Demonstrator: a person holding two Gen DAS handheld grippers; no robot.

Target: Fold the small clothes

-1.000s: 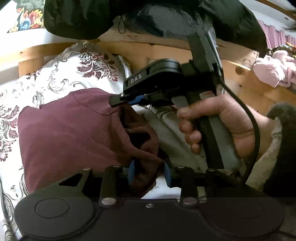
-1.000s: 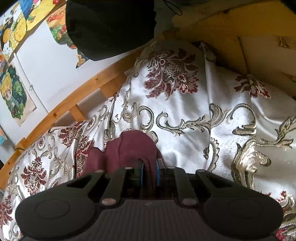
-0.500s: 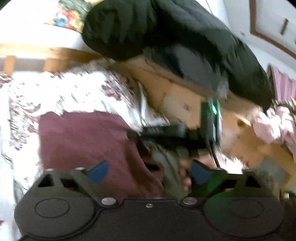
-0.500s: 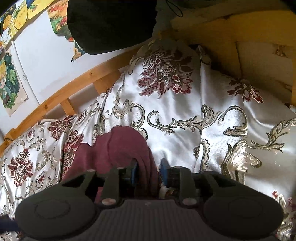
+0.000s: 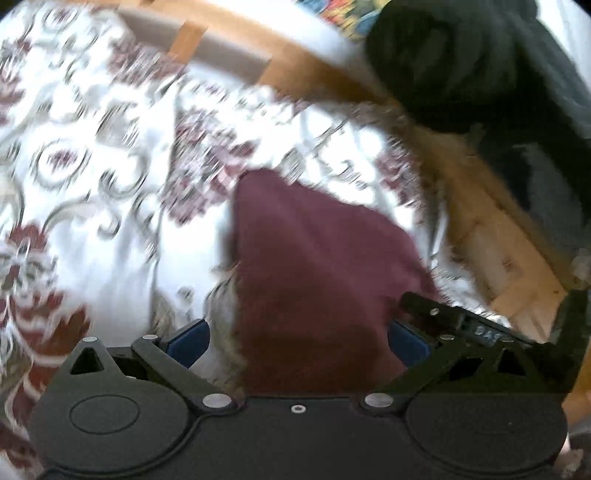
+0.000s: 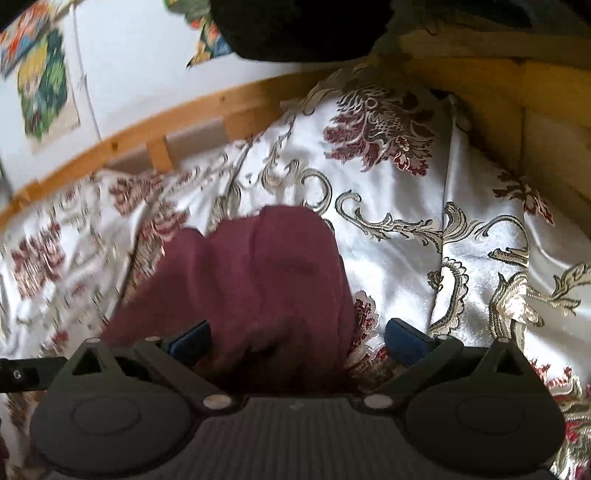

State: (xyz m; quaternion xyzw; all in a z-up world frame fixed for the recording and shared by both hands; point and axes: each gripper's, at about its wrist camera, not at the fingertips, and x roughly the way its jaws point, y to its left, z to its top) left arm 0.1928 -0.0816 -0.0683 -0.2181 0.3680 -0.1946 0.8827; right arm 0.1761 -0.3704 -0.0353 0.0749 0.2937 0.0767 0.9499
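The left gripper [image 5: 297, 341] angles downward over the bed, its blue pads [image 5: 188, 341] spread wide, having opened within the last second. The maroon garment [image 5: 317, 266] lies loose between them; no pad presses on it. The view is blurred. Off to its right sits the black body of the right gripper [image 5: 458, 319].

The right gripper [image 6: 297, 338] also tilts downward, and its jaws have just opened to full width, pads [image 6: 404, 341] clear of the cloth. The maroon garment [image 6: 258, 280] lies bunched on the white bedspread [image 6: 406, 236] with dark red and gold floral patterning. Beyond runs the wooden bed frame [image 6: 207, 110], with a black garment [image 6: 295, 26] hanging above.
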